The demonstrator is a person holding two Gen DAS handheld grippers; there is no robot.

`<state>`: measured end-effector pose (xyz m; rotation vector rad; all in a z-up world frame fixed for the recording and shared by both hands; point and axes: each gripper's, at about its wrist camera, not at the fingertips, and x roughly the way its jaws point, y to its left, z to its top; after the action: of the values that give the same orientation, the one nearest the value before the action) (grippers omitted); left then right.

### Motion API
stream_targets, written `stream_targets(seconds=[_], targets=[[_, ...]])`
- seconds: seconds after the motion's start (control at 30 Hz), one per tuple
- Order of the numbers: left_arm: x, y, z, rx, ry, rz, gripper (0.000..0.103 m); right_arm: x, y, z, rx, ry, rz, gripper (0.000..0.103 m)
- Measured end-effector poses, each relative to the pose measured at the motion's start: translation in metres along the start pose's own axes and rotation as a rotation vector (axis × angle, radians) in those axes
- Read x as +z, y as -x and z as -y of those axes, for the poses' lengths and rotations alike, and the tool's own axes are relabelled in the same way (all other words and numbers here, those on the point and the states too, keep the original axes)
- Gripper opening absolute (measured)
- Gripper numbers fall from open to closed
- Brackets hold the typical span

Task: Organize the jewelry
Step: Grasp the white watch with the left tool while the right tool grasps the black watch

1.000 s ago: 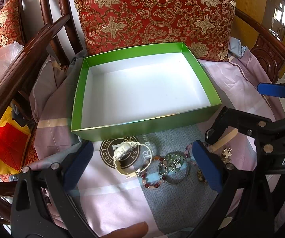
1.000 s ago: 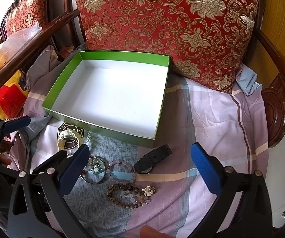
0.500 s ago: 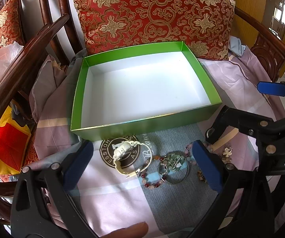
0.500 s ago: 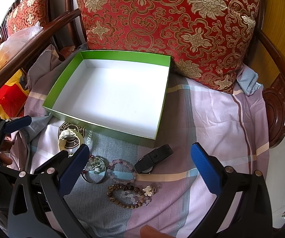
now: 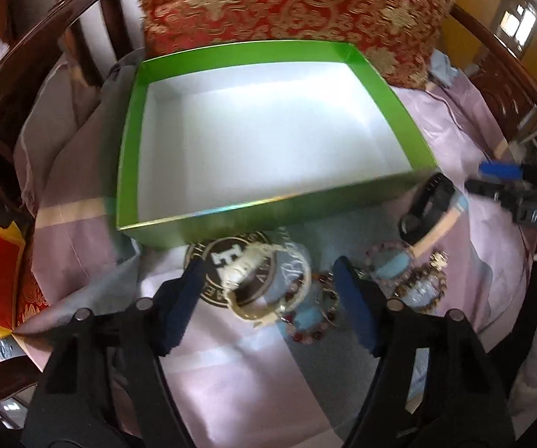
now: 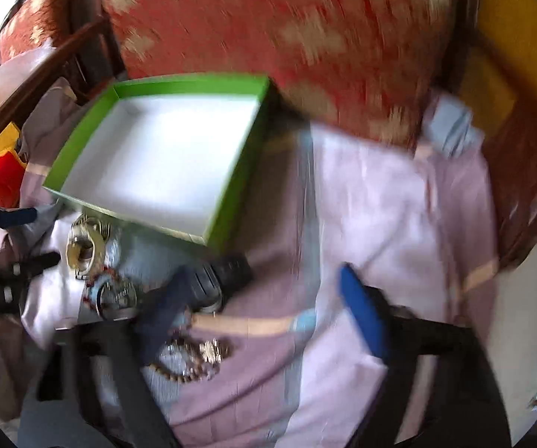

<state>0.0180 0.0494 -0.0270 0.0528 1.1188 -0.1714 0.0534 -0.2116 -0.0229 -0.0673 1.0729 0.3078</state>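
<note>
Jewelry lies on the pink cloth (image 5: 231, 384) just ahead of both grippers, in front of the green box (image 5: 268, 209). Left gripper (image 5: 268, 306) points forward and down, fingers spread and holding nothing, the cream watch (image 5: 247, 265) between its tips. Right gripper (image 6: 264, 306) is likewise spread wide, tilted down, its left finger (image 6: 167, 302) over the black watch (image 6: 227, 272), contact unclear through blur
</note>
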Motion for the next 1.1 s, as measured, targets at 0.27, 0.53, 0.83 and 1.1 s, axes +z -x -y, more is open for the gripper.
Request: stream_targets(seconds=[0.27, 0.53, 0.83, 1.1], targets=[[-0.002, -0.025, 0.011, 0.102, -0.059, -0.044, 0.078, -0.011, -0.034, -0.031, 0.115, 0.053, -0.062, 0.054], [-0.002, -0.033, -0.011, 0.142, -0.021, -0.059, 0.08, -0.027, -0.034, -0.091, 0.342, 0.294, -0.069, 0.043], [-0.001, -0.04, 0.003, 0.212, -0.066, -0.047, 0.081, -0.014, -0.048, -0.046, 0.138, 0.13, -0.057, 0.043], [-0.003, -0.042, 0.014, 0.22, -0.1, -0.038, 0.079, -0.023, -0.07, -0.066, 0.008, 0.224, -0.043, 0.023]])
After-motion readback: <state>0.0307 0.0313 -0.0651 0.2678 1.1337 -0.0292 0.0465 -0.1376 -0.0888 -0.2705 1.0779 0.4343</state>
